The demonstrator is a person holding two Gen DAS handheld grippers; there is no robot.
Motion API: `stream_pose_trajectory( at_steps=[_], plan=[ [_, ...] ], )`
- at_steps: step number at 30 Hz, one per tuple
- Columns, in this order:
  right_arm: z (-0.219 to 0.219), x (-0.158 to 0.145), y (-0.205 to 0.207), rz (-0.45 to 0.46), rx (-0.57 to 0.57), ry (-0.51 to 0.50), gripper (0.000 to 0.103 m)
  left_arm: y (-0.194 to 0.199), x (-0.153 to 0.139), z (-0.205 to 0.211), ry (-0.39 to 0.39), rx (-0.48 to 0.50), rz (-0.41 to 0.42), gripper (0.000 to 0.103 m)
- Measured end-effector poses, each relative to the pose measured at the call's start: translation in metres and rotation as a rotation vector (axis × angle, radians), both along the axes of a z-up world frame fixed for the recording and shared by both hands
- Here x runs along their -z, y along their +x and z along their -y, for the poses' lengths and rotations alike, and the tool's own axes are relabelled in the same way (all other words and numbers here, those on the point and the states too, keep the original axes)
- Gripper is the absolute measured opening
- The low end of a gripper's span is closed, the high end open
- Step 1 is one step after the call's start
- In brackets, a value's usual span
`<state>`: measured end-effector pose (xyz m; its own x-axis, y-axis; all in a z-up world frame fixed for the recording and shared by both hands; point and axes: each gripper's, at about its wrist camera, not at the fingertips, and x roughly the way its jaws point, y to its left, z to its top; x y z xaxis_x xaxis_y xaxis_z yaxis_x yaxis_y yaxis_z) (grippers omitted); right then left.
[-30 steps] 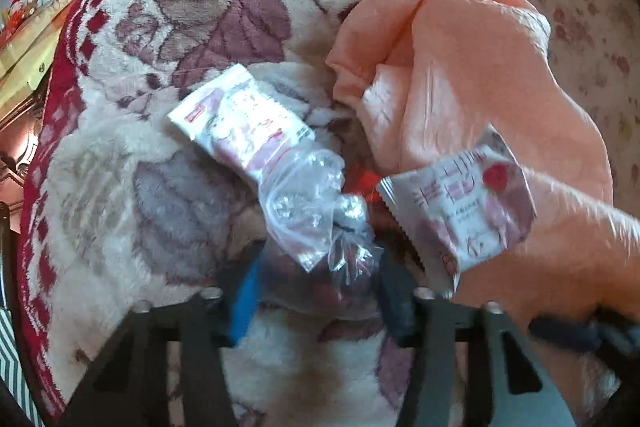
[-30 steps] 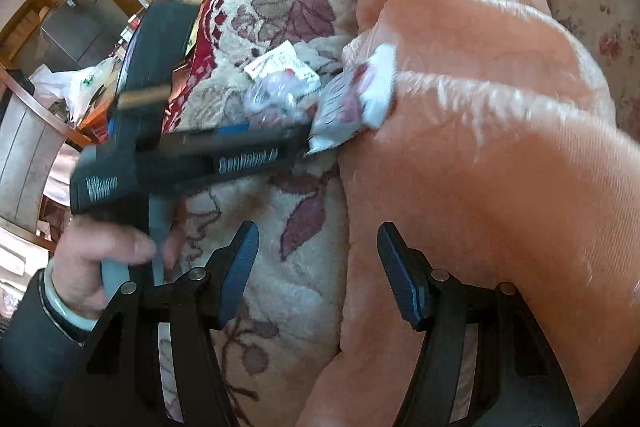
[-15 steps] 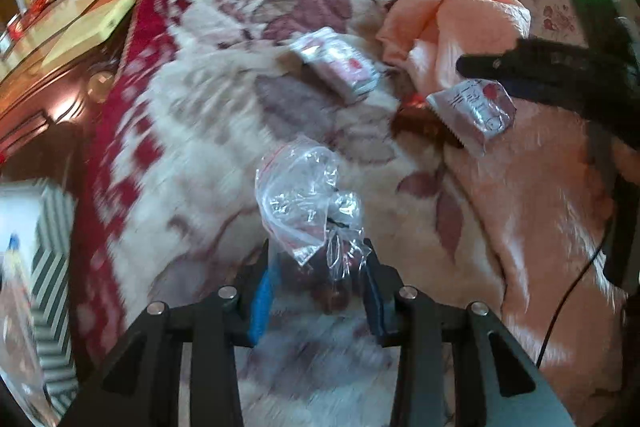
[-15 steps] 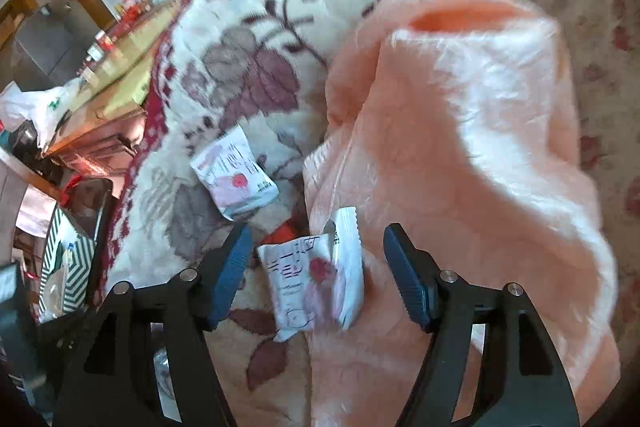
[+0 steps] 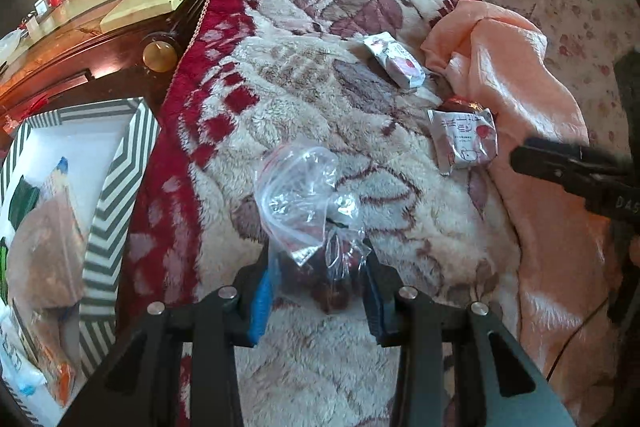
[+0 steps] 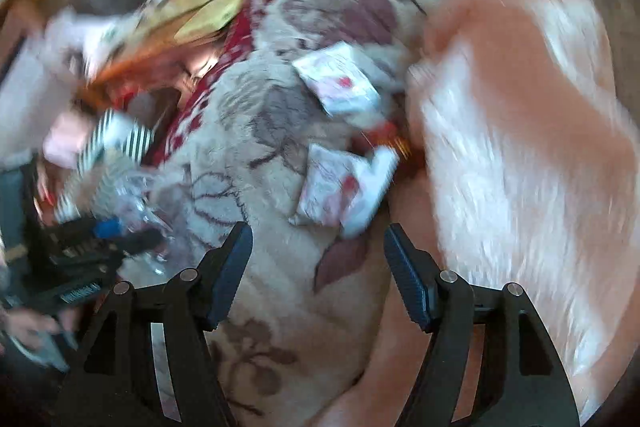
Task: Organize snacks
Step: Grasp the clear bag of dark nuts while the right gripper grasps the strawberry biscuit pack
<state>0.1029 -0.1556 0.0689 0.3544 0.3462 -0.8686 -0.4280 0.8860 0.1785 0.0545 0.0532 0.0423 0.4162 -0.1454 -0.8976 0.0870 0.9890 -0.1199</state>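
Note:
My left gripper (image 5: 320, 283) is shut on a clear plastic bag (image 5: 304, 203) with dark red snacks in its bottom, held above the floral blanket (image 5: 320, 107). Two white snack packets lie further on: one (image 5: 464, 141) beside the peach blanket (image 5: 532, 115), another (image 5: 396, 61) behind it. A small red wrapped snack (image 5: 460, 104) peeks out behind the nearer packet. My right gripper (image 6: 318, 255) stands open above the blanket, nothing between its fingers, with the nearer packet (image 6: 344, 187) just ahead. That view is blurred. The left gripper (image 6: 120, 239) shows at its left edge.
A striped box (image 5: 116, 187) holding other snack bags sits at the left, off the blanket's edge. Behind it is a wooden table (image 5: 100, 27). A flowered cushion (image 5: 560, 7) lies at the back right. The right gripper's black body (image 5: 580, 167) juts in from the right.
My left gripper has carried the clear bag leftward, away from the packets, bringing the striped box into view. My right gripper opened wider and moved over the nearer packet, which now lies flat.

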Motion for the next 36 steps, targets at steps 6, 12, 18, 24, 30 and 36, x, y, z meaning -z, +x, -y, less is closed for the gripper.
stream_pose_trajectory(
  at_steps=[6, 12, 18, 24, 30, 36],
  plan=[
    [-0.058, 0.006, 0.000, 0.168, -0.518, -0.472, 0.069, -0.009, 0.001, 0.001, -0.007, 0.005, -0.005, 0.041],
    [-0.059, 0.025, 0.027, 0.063, -0.679, -0.593, 0.069, -0.005, 0.003, 0.002, -0.013, 0.003, -0.011, 0.041],
    [-0.072, 0.049, 0.037, -0.019, -0.721, -0.635, 0.069, 0.000, 0.005, 0.004, -0.017, 0.001, -0.015, 0.041],
    [-0.066, 0.056, 0.038, -0.074, -0.584, -0.566, 0.052, 0.001, 0.007, 0.004, -0.024, 0.000, -0.014, 0.041],
    [-0.032, 0.021, 0.011, -0.049, -0.335, -0.332, 0.052, -0.009, 0.003, 0.002, -0.036, 0.014, -0.005, 0.040],
    [-0.018, 0.004, -0.039, -0.053, -0.142, -0.057, 0.052, -0.028, -0.008, 0.001, -0.039, 0.015, 0.012, 0.040]
  ],
)
